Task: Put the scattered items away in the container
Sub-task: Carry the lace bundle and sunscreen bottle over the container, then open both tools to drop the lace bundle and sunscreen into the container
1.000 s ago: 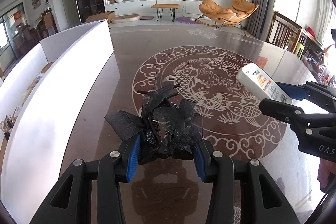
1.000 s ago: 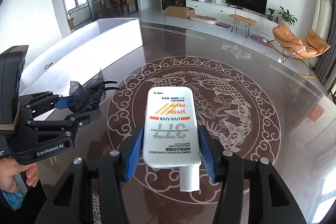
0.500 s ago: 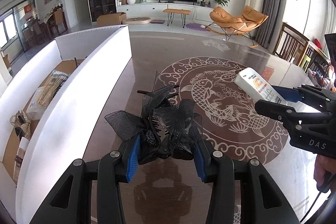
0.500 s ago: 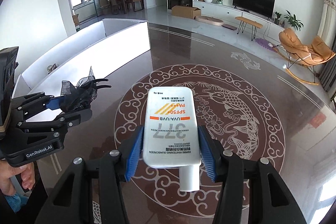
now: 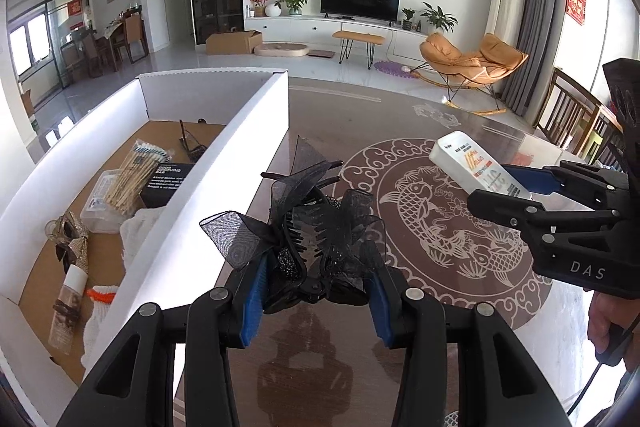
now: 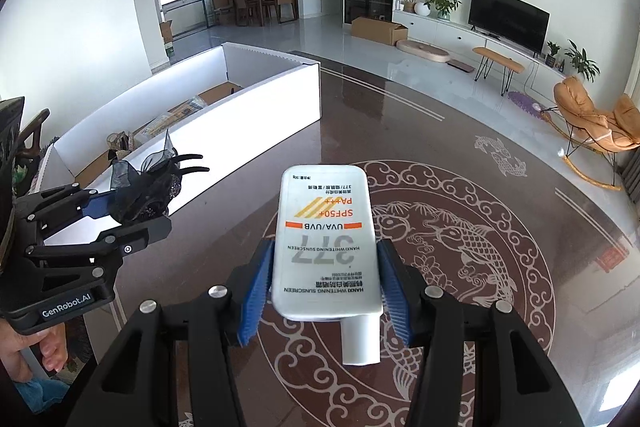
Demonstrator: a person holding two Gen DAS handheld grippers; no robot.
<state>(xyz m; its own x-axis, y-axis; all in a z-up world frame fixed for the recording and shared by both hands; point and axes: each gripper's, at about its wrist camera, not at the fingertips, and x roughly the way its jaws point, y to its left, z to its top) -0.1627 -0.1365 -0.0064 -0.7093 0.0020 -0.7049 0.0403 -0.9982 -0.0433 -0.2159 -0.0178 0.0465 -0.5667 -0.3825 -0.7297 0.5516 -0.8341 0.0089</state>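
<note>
Your left gripper (image 5: 316, 291) pinched the black gauze-bow hair claw (image 5: 308, 227) just right of the long white cardboard box (image 5: 224, 167) at frame left, nearer it than your right gripper (image 6: 326, 291), which clamped the white sunscreen tube (image 6: 326, 239), cap toward you. Since a second ago, both had risen, exposing the box's contents.

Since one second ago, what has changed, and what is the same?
Both grippers rose: the left wrist view now looks over the white box wall onto its contents. The left gripper stays shut on the black hair clip, the right gripper on the sunscreen tube. Neither item was released.
</note>
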